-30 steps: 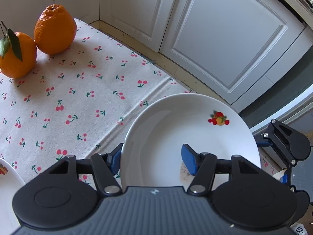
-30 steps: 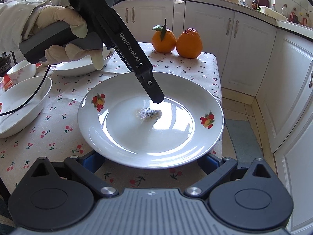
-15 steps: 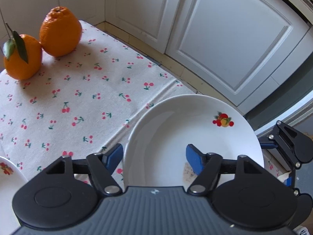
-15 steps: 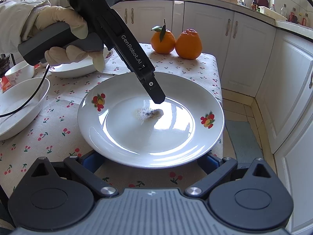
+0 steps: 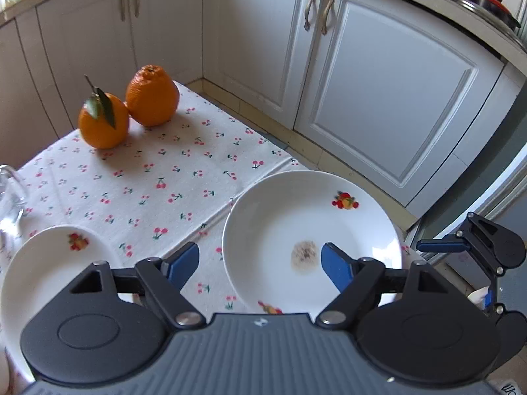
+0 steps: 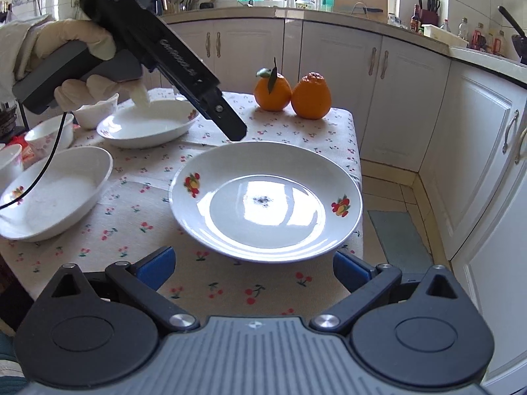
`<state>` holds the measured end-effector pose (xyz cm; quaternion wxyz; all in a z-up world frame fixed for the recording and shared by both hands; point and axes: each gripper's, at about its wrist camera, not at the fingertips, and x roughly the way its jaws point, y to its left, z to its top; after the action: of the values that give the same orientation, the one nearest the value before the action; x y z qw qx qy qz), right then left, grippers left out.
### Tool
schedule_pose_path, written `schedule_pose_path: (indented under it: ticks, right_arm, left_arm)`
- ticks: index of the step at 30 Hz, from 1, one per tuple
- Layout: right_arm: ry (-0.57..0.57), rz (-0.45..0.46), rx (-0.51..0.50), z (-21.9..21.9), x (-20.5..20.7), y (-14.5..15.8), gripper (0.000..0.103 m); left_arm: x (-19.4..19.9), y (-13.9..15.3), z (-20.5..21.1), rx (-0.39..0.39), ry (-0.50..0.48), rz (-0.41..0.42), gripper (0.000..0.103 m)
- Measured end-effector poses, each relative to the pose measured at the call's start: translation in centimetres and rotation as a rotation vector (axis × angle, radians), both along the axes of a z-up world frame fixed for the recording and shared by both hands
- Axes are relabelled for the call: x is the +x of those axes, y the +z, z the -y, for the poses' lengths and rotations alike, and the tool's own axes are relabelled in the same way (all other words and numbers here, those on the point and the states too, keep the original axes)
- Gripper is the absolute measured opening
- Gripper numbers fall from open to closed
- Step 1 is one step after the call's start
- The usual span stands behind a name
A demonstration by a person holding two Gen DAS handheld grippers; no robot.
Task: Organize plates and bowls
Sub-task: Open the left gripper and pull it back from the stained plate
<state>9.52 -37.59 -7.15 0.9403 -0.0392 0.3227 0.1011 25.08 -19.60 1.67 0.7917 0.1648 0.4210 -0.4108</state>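
Desk (image 6: 230, 289) is carrying the plate (image 6: 266, 200), sitting at 12 o'clock just beyond the right gripper (image 6: 252, 268); its jaws are gaping wide, empty. Left gripper (image 5: 260, 263) is hovering above the plate's 9 o'clock rim, jaws just been opening, gripping nothing. Its body lettering is reading blurred, illegible.

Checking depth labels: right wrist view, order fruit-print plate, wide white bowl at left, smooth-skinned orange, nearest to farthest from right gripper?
1. Fruit-print plate, just ahead of the right gripper.
2. Wide white bowl, left, mid-table.
3. Smooth-skinned orange, far table edge.
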Motion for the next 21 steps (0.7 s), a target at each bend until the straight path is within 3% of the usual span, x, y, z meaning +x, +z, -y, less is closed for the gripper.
schedule_pose_path:
  ticks: [5, 21]
  right_arm:
    - [0.009, 0.018, 0.011, -1.6, -1.8, 0.8, 0.103]
    - [0.045, 0.063, 0.001, -5.4, -6.0, 2.6, 0.103]
  left_arm:
    - [-4.1, 1.0, -2.6, 0.005, 0.023, 0.054, 0.089]
    - [-13.4, 1.2, -8.1, -0.038, 0.051, 0.161, 0.089]
